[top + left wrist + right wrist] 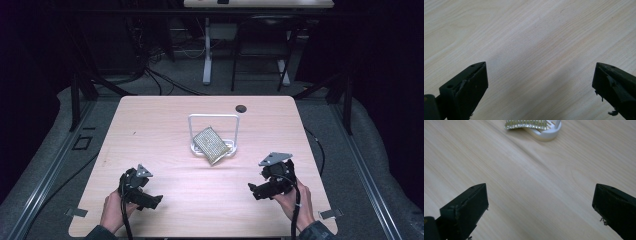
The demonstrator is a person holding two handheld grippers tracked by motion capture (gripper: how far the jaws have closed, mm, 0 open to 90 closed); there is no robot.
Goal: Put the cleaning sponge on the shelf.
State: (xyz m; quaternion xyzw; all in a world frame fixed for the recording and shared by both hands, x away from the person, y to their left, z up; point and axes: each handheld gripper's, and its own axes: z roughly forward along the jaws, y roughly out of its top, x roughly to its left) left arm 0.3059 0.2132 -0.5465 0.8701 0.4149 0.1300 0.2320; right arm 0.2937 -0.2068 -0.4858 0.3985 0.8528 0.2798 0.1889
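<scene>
Nothing begun, by the look. Left gripper point(156, 200) at 7 o'clock, right gripper point(251, 188) at 5, jaws wide, empty. Pouch point(212, 145) leans untouched on rack point(214, 117), centre table point(150, 130).

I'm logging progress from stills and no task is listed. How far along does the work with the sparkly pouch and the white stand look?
Done: nothing I can confirm. The glittery pouch leans tilted on the white stand at mid-table. In hand: nothing. The left gripper and the right gripper are both open, over bare wooden table near the person's edge. Left: seemingly everything, starting with a reach toward the pouch.
</scene>
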